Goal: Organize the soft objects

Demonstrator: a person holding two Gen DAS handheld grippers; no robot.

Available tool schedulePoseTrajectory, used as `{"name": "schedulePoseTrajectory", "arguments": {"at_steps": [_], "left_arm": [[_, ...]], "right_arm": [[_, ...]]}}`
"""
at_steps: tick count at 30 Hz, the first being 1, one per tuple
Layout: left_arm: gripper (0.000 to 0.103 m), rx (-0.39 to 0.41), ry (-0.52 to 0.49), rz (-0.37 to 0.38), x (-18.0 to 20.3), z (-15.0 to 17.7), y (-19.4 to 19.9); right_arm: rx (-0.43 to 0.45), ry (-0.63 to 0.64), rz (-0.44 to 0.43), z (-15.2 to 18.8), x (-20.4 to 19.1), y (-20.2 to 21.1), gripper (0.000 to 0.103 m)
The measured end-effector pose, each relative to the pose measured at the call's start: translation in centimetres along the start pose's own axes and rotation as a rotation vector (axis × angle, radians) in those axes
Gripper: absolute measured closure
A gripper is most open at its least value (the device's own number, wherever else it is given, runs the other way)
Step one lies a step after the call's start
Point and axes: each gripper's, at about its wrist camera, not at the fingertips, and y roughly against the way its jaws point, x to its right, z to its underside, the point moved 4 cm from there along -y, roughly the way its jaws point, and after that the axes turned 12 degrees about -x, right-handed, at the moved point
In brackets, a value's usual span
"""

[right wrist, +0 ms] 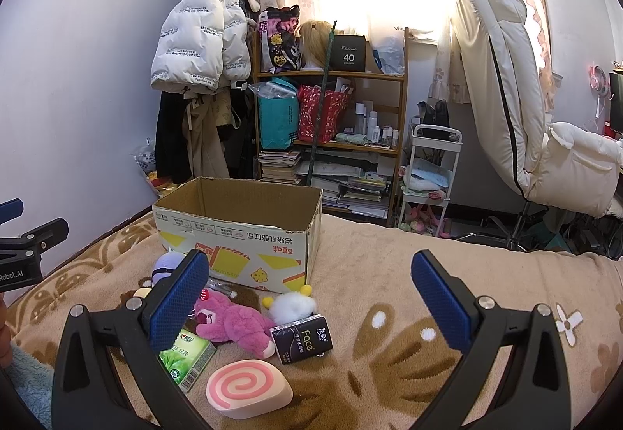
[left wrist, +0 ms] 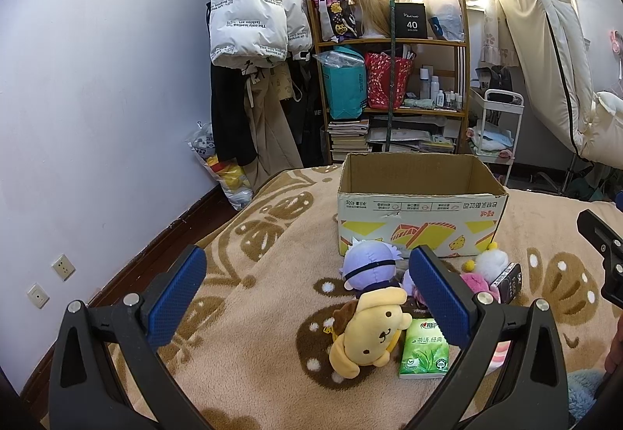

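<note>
Left gripper (left wrist: 307,293) gaped wide, gripping nothing, above the blanket (left wrist: 272,274). Right gripper (right wrist: 309,297) likewise wide apart, unloaded. Cardboard box (left wrist: 422,212) sat at 12 o'clock. Yellow dog plush (left wrist: 370,332) lay before it, green tissue pack (left wrist: 425,349) touching at 3 o'clock. Purple plush (left wrist: 370,262) behind. Pink bear plush (right wrist: 233,321), black tissue pack (right wrist: 303,338), swirl cushion (right wrist: 249,389) at 6 o'clock.

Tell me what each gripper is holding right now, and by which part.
Nothing is held. The left gripper is open above the yellow dog plush, fingers clear of it. The right gripper is open too, with only the blanket and toys beyond it.
</note>
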Motion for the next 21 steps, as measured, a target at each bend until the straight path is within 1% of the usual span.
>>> {"name": "schedulePoseTrajectory", "arguments": {"at_steps": [21], "left_arm": [[0.001, 0.011, 0.006, -0.008, -0.20, 0.19, 0.11]], "right_arm": [[-0.001, 0.001, -0.002, 0.00, 0.00, -0.06, 0.000]]}}
